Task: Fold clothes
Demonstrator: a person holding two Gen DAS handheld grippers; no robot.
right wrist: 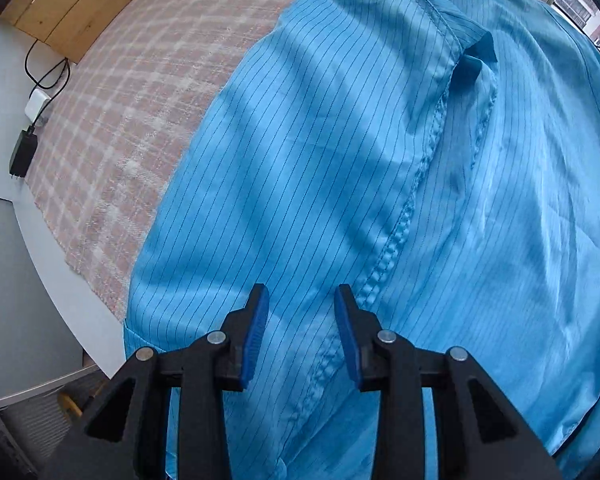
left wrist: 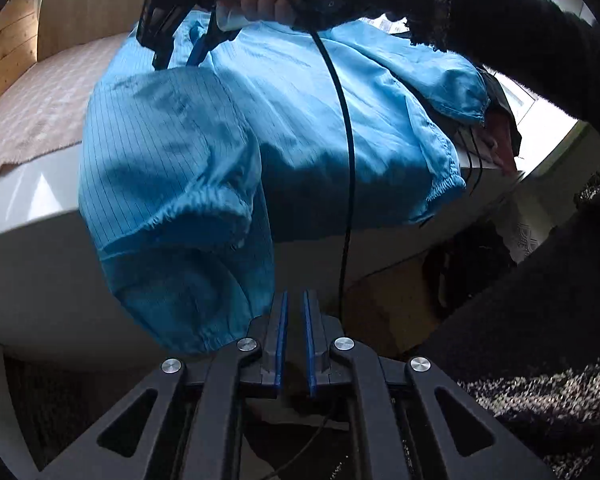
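A blue pinstriped garment lies on a white table and hangs over its near edge, with elastic cuffs at the left and right. My left gripper is below the table edge, its jaws nearly together with a narrow gap and nothing between them. My right gripper is open and hovers just above the garment beside its zipper seam. In the left wrist view the right gripper shows at the top, over the far part of the garment.
A pink checked cloth covers the white table to the left of the garment. A charger and cables lie at the table's left edge. A black cable hangs across the garment. Dark clothing lies at the right.
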